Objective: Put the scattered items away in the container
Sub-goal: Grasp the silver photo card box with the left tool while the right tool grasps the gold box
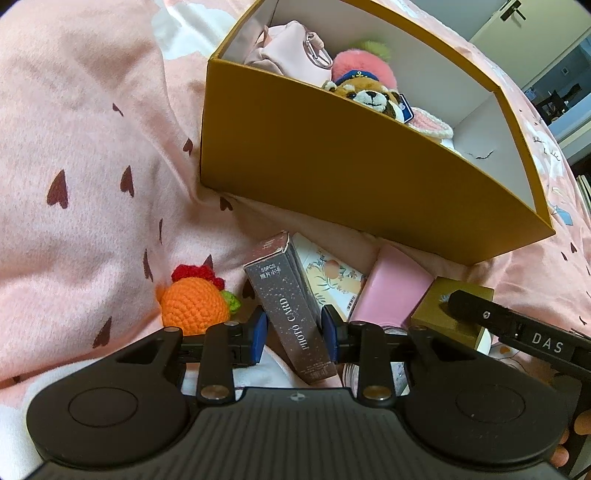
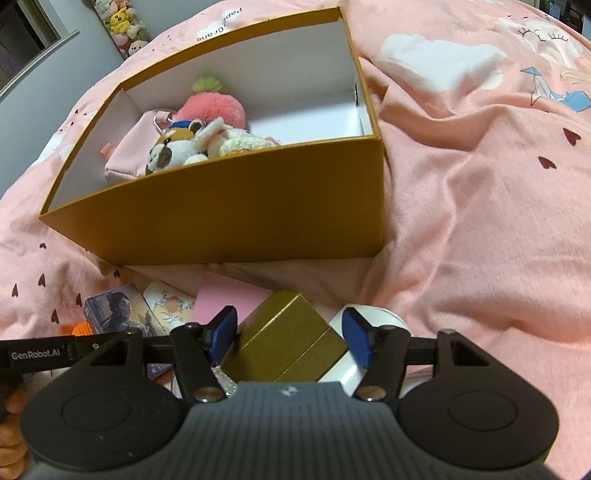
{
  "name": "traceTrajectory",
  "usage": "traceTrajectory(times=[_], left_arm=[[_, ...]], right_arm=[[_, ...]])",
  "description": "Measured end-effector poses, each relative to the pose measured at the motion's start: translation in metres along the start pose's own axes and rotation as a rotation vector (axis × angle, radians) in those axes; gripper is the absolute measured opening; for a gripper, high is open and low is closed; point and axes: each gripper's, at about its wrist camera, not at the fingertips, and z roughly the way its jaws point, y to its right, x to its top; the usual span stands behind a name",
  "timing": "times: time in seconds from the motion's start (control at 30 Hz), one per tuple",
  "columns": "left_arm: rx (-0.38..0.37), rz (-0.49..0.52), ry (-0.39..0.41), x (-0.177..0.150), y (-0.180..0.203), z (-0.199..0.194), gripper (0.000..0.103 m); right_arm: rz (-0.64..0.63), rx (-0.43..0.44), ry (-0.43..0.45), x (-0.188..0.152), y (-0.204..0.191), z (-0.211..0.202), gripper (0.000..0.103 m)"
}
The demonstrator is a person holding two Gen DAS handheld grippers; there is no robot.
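Note:
The orange-brown cardboard container (image 1: 332, 173) (image 2: 221, 221) sits open on the pink bedding and holds a pink pouch (image 1: 284, 48), a red panda plush (image 1: 369, 94) and other soft toys. In front of it, my left gripper (image 1: 294, 336) is shut on a grey "PHOTO CARD" box (image 1: 291, 306), which stands tilted between the blue pads. My right gripper (image 2: 291, 334) is open and straddles a gold box (image 2: 284, 339) (image 1: 443, 314); its pads sit close beside the box's sides. One of its fingers (image 1: 469, 306) shows over the gold box in the left wrist view.
Around the two boxes lie an orange crochet toy (image 1: 194, 306), a floral packet (image 1: 328, 273) (image 2: 170, 302), a flat pink item (image 1: 391, 291) and a white round jar (image 2: 373, 317). Rumpled pink bedding (image 2: 480, 221) surrounds everything. Plush toys line a shelf (image 2: 122, 22) at the far left.

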Motion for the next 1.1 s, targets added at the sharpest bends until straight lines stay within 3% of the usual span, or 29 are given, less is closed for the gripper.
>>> traceTrajectory(times=[0.13, 0.4, 0.5, 0.67, 0.8, 0.87, 1.1], left_arm=[[-0.004, -0.004, -0.004, 0.000, -0.001, 0.000, 0.036], [-0.008, -0.003, -0.006, 0.001, -0.003, 0.001, 0.036], [-0.011, 0.008, -0.008, 0.001, -0.004, 0.001, 0.036], [-0.009, 0.027, -0.010, 0.001, -0.002, 0.001, 0.036], [-0.019, 0.030, -0.003, 0.001, -0.001, 0.000, 0.034], [-0.023, 0.033, 0.000, 0.001, -0.001, -0.001, 0.033], [-0.056, 0.056, 0.016, 0.003, 0.001, -0.012, 0.027]], right_arm=[[-0.056, -0.012, -0.020, -0.002, -0.008, 0.001, 0.073], [-0.035, -0.010, -0.019, -0.008, -0.004, -0.020, 0.074], [-0.202, 0.026, -0.033, -0.011, -0.013, -0.020, 0.081], [-0.562, -0.035, -0.023, -0.009, -0.030, -0.017, 0.082], [-0.636, 0.037, -0.077, -0.003, -0.033, -0.008, 0.072], [-0.671, 0.025, -0.082, -0.005, -0.035, -0.003, 0.066], [-0.701, 0.038, -0.098, -0.001, -0.036, -0.007, 0.064]])
